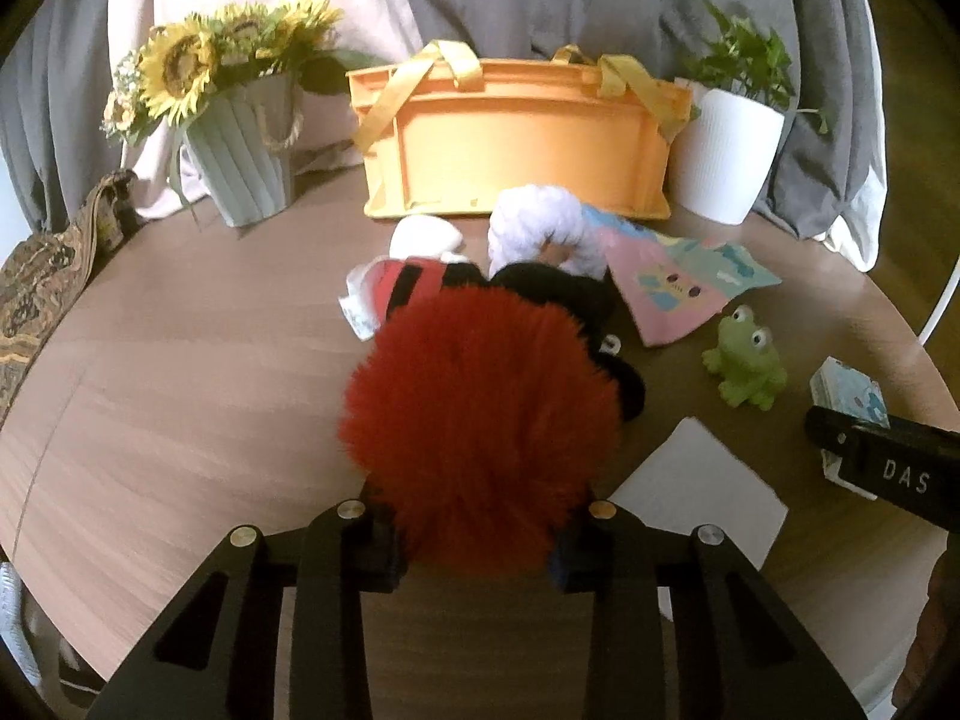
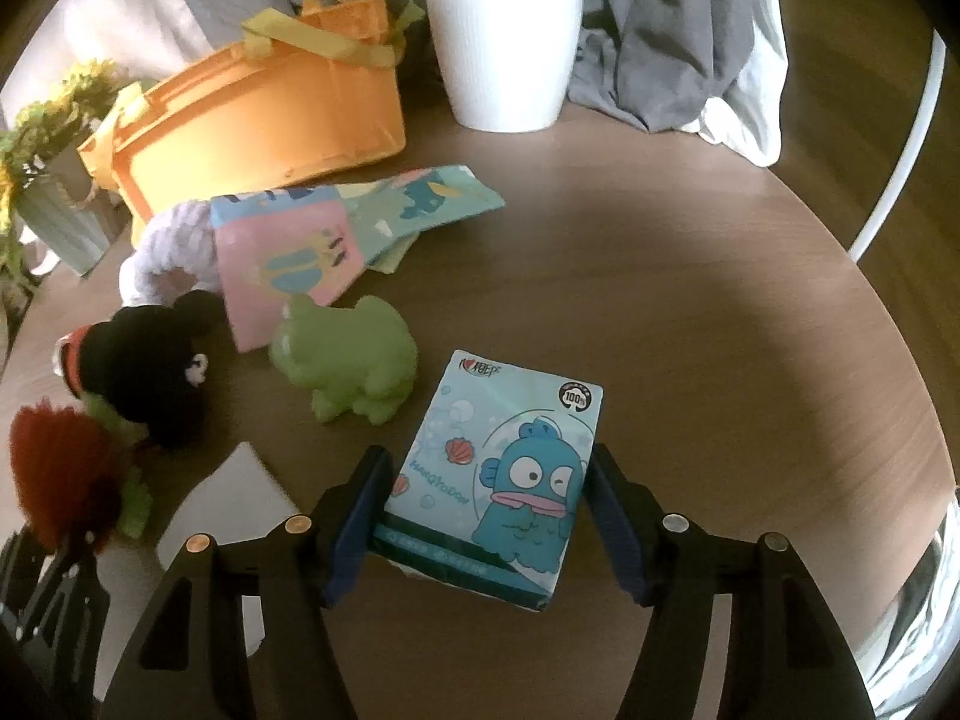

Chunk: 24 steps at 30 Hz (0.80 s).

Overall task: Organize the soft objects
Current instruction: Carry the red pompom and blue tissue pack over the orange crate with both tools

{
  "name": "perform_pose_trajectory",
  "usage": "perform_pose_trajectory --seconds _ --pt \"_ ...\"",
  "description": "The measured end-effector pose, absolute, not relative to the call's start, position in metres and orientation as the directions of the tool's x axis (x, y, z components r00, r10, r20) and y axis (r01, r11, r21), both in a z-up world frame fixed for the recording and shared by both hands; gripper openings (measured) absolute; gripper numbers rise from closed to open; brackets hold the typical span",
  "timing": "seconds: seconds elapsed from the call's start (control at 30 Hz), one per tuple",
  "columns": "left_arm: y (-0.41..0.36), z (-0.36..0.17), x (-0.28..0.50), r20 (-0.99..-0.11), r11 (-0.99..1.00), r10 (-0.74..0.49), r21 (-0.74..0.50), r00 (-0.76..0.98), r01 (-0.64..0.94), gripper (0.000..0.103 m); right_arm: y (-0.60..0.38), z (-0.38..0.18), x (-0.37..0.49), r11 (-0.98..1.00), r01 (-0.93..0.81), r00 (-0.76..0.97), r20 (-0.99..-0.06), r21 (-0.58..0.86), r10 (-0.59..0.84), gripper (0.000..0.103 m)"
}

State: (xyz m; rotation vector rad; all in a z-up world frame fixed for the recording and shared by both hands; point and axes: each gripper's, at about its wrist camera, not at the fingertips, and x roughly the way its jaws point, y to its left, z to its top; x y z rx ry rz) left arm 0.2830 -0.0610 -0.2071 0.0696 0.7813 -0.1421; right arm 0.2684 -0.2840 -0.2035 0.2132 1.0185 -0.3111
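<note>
Item 1, left gripper (image 1: 474, 546): 2 black fingers closed against the base of a red fluffy pompom (image 1: 480, 426), which fills the gap between them and hides the toys directly behind it.

Item 2, right gripper (image 2: 489, 516): 2 fingers with blue pads (image 2: 360, 516) standing on either side of a tissue pack (image 2: 498, 474) printed with a blue cartoon fish. The left pad touches the pack's edge; the right pad sits at the other edge, contact not clear. The jaws are wide, and a firm grip cannot be confirmed. The pack lies flat on the wooden table (image 2: 720, 330).

Item 3, orange basket (image 1: 516, 138): yellow fabric handles, standing at the far edge of the table between a sunflower pot (image 1: 240, 138) and a white plant pot (image 1: 729, 150).

Item 4, loose soft objects in front of the basket:
- white braided ring (image 1: 546, 228), just before the basket wall
- pastel patterned cloth (image 2: 312, 240), draped partly over the ring
- black plush toy (image 2: 162, 360), beside the pompom
- green frog toy (image 2: 354, 360), between the cloth and the tissue pack, near the plush
- white and red item (image 1: 396, 276), partly hidden behind the pompom, kind not clear

Item 5, white sheet (image 1: 702, 492): lying flat near both grippers.
</note>
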Motion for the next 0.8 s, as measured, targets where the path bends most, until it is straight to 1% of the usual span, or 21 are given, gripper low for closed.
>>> perform_pose_trajectory --seconds 0.47,0.6,0.8 --pt "-0.056 -0.149 0.278 -0.627 0.982 -0.169 -0.042 0.760 0.184 0.034 -0.270 -0.149 0.264 0.958 0.276 0.609 -0.786 0.081 -0.109 0.066" --pt "-0.053 -0.128 0.280 -0.598 0.982 -0.170 -0.038 0.784 0.184 0.034 -0.264 -0.133 0.263 0.962 0.257 0.642 -0.761 0.097 -0.095 0.066" --pt "-0.051 -0.097 0.288 -0.547 0.981 -0.173 -0.023 0.819 0.192 0.034 -0.252 -0.103 0.266 0.969 0.222 0.712 -0.697 0.108 -0.086 0.066"
